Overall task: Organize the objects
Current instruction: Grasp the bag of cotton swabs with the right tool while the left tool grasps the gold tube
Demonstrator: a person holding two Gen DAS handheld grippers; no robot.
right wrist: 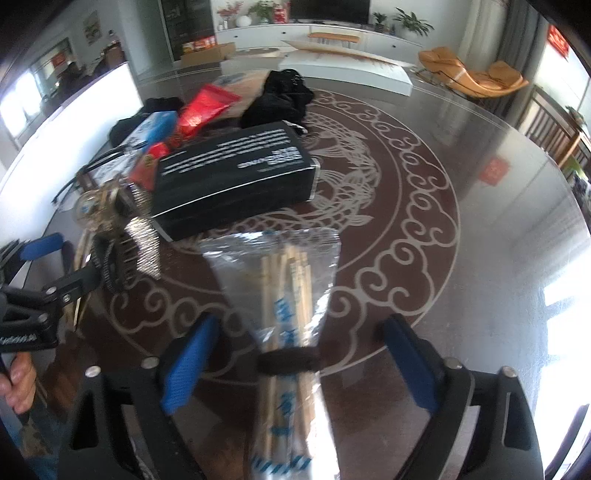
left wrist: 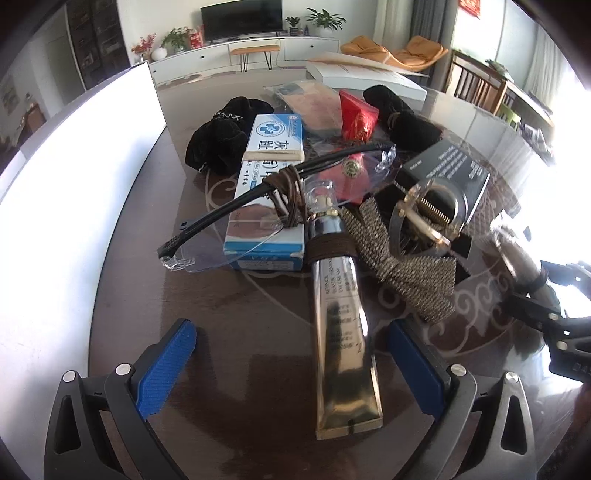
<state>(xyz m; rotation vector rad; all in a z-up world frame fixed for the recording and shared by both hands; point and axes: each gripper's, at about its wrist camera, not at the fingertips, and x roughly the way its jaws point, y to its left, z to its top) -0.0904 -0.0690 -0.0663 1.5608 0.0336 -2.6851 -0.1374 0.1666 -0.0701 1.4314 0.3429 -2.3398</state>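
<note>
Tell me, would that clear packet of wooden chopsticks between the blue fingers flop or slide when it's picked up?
The chopstick packet would probably stay fairly stiff, since wooden sticks run along its length. Its glossy, crinkled plastic wrap looks slippery, so it might slide on the polished table. It looks light for its size.

Sunlit living room behind a dark patterned surface

A long white cabinet (left wrist: 255,51) carries a black television (left wrist: 242,18) and potted plants (left wrist: 325,18); orange lounge chairs (left wrist: 399,51) sit right, near bright windows (left wrist: 569,74).
</note>
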